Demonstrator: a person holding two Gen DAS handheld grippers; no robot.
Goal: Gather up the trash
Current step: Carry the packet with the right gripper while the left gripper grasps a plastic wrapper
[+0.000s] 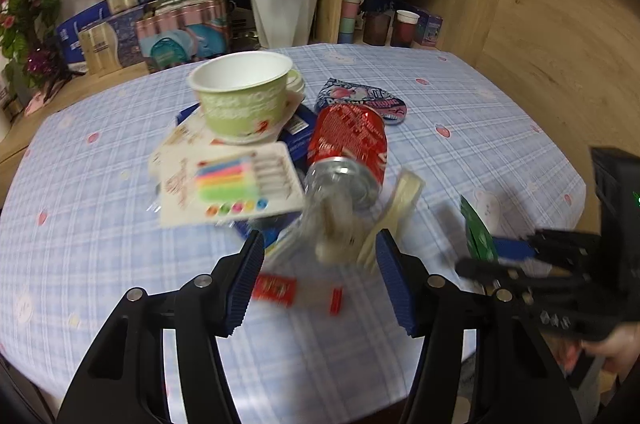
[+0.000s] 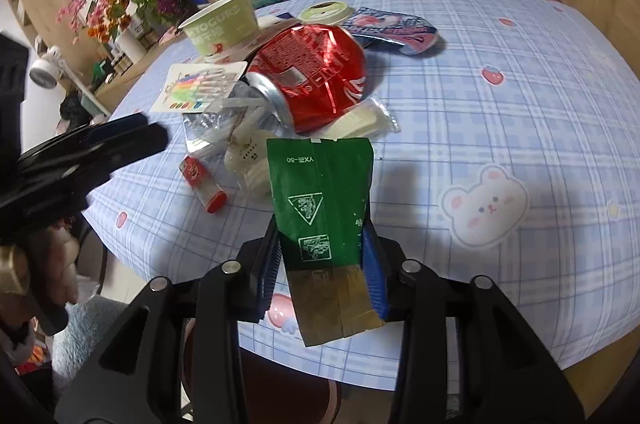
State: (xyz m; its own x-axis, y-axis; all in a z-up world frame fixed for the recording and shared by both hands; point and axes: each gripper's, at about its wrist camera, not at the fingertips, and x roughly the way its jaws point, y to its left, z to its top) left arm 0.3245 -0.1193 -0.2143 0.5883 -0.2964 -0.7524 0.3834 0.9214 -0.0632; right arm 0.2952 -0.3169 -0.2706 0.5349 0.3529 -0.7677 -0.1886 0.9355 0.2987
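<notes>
Tabletop (image 2: 520, 112) cloth: pale blue plaid, pink strawberries, white bear print. Crushed metal can (image 2: 316, 72): red, white lettering, silver end. Paper yoghurt cup (image 1: 244, 100): light green, white inside. Flat foil wrapper (image 2: 324, 208): dark green, gold lower band. Candle card (image 1: 228, 184): white, rainbow stripes.

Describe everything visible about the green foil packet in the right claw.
The flat green foil packet has a dull gold lower end, white triangle and square marks, and upside-down lettering near its far edge. Opened and creased, it stands lengthwise between the right claw, whose blue ribbed pads pinch its sides, lifted above the blue checked tablecloth.
</notes>
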